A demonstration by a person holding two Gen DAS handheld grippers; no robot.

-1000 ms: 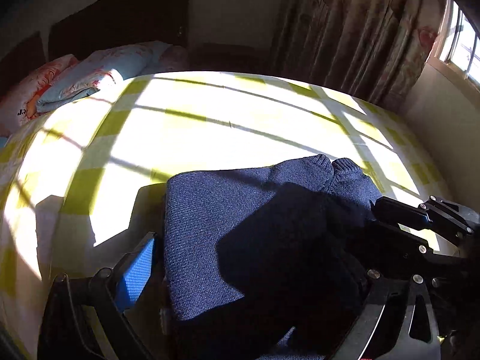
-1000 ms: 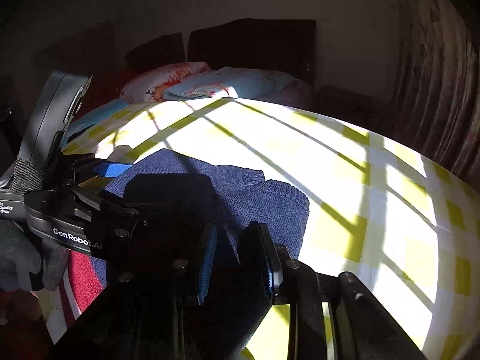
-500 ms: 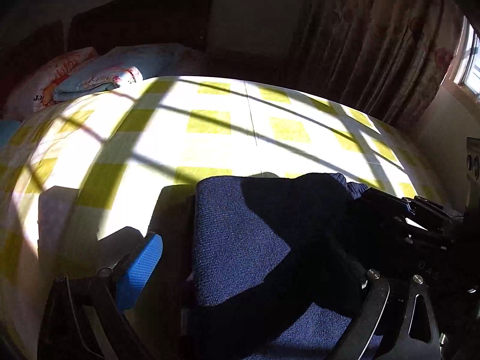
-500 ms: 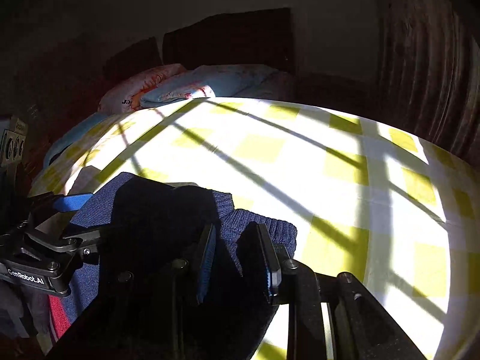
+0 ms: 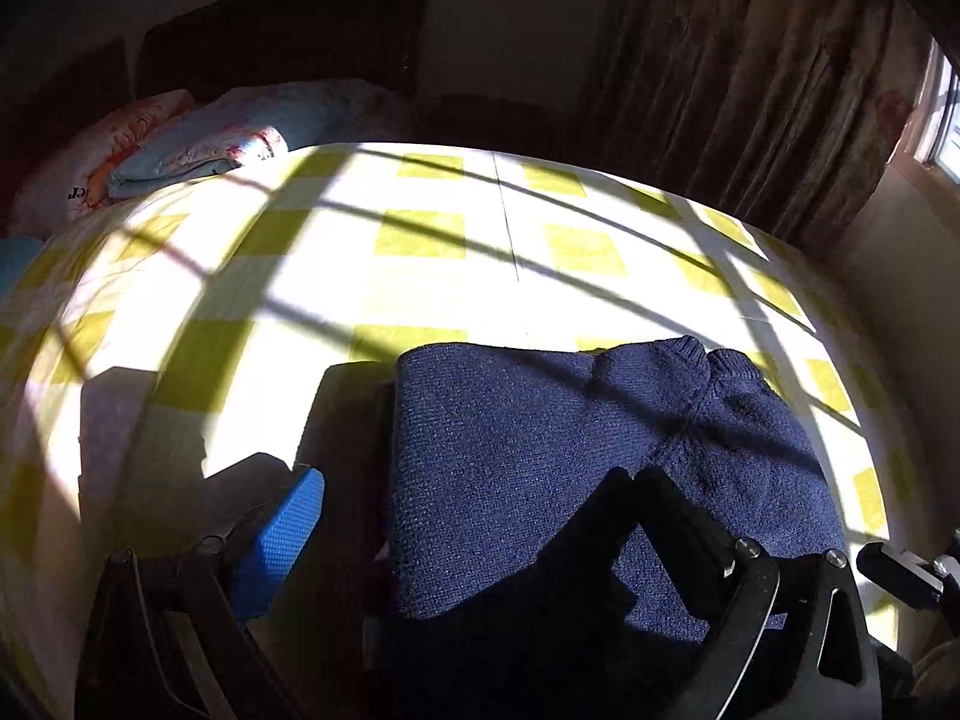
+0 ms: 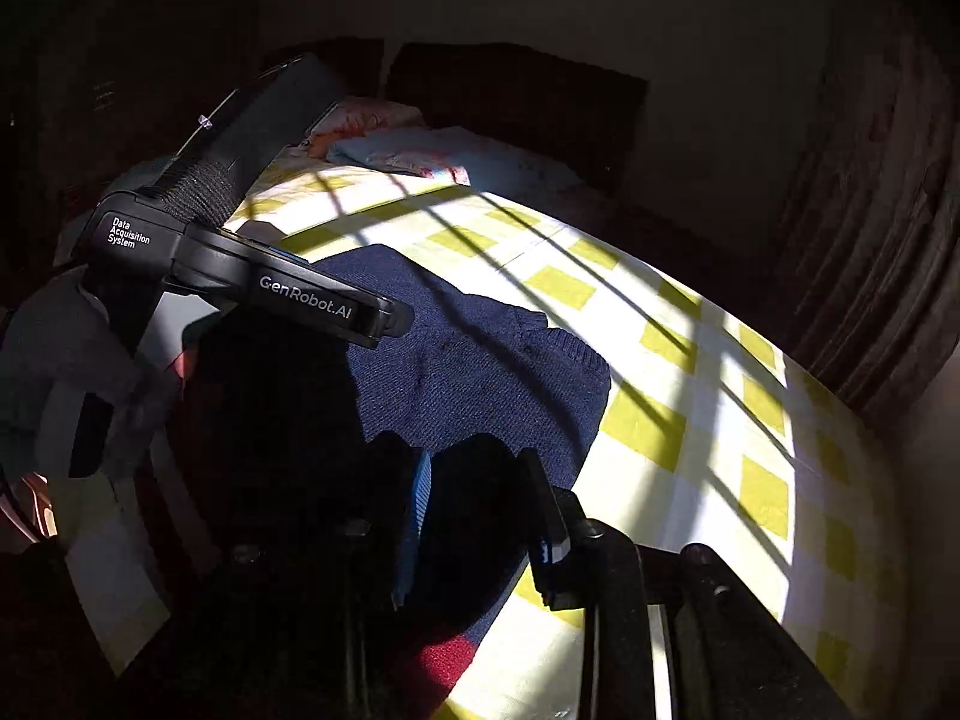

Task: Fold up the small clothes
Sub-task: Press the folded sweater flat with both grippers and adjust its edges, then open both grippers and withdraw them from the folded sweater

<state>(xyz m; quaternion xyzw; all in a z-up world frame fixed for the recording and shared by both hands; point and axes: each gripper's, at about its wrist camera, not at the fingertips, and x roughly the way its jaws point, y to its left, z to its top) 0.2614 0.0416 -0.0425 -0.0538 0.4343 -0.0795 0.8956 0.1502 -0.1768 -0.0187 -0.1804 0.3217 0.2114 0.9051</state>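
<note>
Folded navy knit sweater [image 5: 540,468] lies between wide-open, empty left hand-held gripper [image 5: 456,516] fingers; right hand-held gripper [image 6: 480,516], clamped on its near hem, sits closer.

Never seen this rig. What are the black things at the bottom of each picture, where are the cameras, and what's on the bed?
No robot: a person holds a gripper in each hand, each with a fisheye camera looking along its jaws. One picture comes from the left gripper, one from the right gripper. A folded navy knit sweater lies on the yellow-checked bedsheet. The left jaws stand wide open over it. Dark cloth sits between the right jaws; shadow hides whether they pinch.
</note>
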